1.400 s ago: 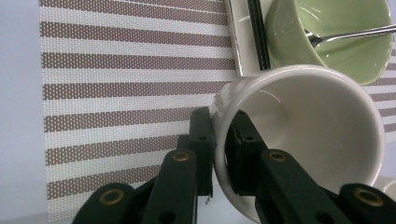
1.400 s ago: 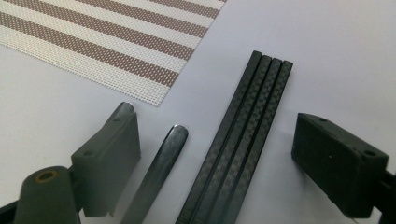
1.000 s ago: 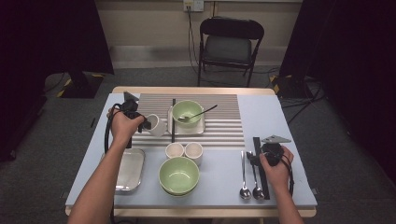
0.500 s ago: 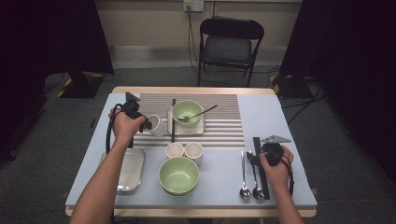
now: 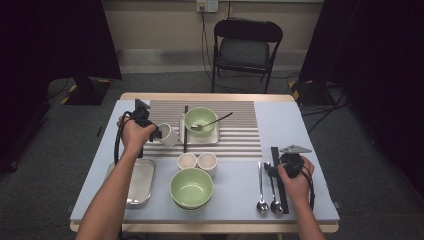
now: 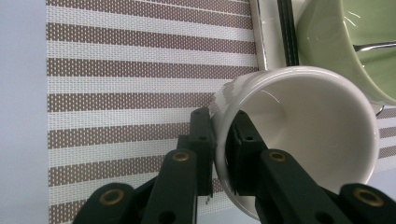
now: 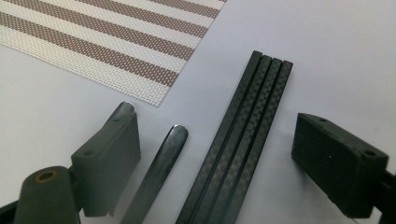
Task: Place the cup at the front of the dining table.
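A white cup [image 5: 168, 134] hangs tilted over the left part of the striped mat [image 5: 235, 127], and my left gripper [image 5: 156, 132] holds it by the rim. In the left gripper view, my left gripper [image 6: 222, 156] is shut on the white cup [image 6: 308, 130], with one jaw inside the rim and one outside. At the table's right front, my right gripper [image 5: 273, 168] is low over the black chopsticks [image 5: 278, 180]. In the right gripper view, my right gripper [image 7: 224, 161] is open, its jaws either side of the chopsticks [image 7: 243, 135] and a spoon handle [image 7: 159, 165].
A green bowl [image 5: 201, 120] with a spoon in it sits on a white plate [image 5: 214, 137], with a black chopstick pair [image 5: 185, 129] beside it. In front are two small white cups [image 5: 187, 160], a large green bowl [image 5: 191, 187], a metal tray [image 5: 137, 184] and two spoons [image 5: 261, 192]. A chair [image 5: 247, 50] stands beyond the table.
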{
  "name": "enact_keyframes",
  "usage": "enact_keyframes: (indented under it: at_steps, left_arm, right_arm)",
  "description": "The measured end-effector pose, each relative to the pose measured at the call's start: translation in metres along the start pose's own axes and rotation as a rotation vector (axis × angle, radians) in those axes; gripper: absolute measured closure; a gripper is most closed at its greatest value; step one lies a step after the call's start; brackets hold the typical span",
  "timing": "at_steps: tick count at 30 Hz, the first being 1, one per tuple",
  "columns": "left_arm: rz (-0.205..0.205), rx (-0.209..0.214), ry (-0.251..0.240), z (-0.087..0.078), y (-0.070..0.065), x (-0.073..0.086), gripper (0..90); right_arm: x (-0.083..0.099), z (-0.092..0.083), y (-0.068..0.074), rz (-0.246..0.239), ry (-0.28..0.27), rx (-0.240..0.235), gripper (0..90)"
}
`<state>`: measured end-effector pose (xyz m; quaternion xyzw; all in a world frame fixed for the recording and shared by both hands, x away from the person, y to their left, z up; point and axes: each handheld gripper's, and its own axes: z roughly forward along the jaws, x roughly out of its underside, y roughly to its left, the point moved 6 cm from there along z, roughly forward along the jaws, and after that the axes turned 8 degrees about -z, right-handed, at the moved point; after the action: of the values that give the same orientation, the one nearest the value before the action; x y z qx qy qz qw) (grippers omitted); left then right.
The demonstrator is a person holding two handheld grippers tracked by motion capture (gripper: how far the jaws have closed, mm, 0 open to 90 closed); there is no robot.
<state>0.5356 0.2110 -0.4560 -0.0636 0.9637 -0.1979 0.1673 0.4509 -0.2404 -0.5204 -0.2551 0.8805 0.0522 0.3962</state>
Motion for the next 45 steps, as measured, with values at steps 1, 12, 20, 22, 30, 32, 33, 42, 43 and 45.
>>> enact_keyframes:
  at_steps: [1,12,20,22,30,32,33,42,43,45]
  left_arm:
    - [-0.003,-0.001,-0.001,0.0,0.0,0.0,81.8]
    - [-0.034,-0.031,-0.017,0.002,0.007,-0.004,82.0]
    - [-0.041,-0.041,-0.027,0.004,0.01,-0.005,82.0]
    - [-0.038,-0.045,-0.03,0.005,0.011,-0.006,81.9]
    - [-0.055,-0.057,-0.039,0.008,0.014,-0.006,81.6]
    - [-0.058,-0.061,-0.049,0.008,0.014,-0.006,81.7]
    - [-0.054,-0.059,-0.045,0.008,0.014,-0.006,81.7]
    - [-0.058,-0.061,-0.056,0.009,0.016,-0.008,81.3]
    - [-0.057,-0.061,-0.058,0.009,0.016,-0.008,81.2]
    - [-0.059,-0.063,-0.059,0.009,0.016,-0.008,81.3]
  right_arm:
    - [0.0,0.0,0.0,0.0,0.0,0.0,14.4]
    - [0.0,0.0,0.0,0.0,0.0,0.0,14.4]
    - [0.0,0.0,0.0,0.0,0.0,0.0,14.4]
    - [0.0,0.0,0.0,0.0,0.0,0.0,14.4]
    - [0.0,0.0,0.0,0.0,0.0,0.0,14.4]
    - [0.0,0.0,0.0,0.0,0.0,0.0,14.4]
    - [0.0,0.0,0.0,0.0,0.0,0.0,14.4]
    - [0.0,0.0,0.0,-0.001,0.0,0.0,14.4]
    - [0.0,0.0,0.0,-0.001,0.0,0.0,14.4]
    - [0.0,0.0,0.0,-0.001,0.0,0.0,14.4]
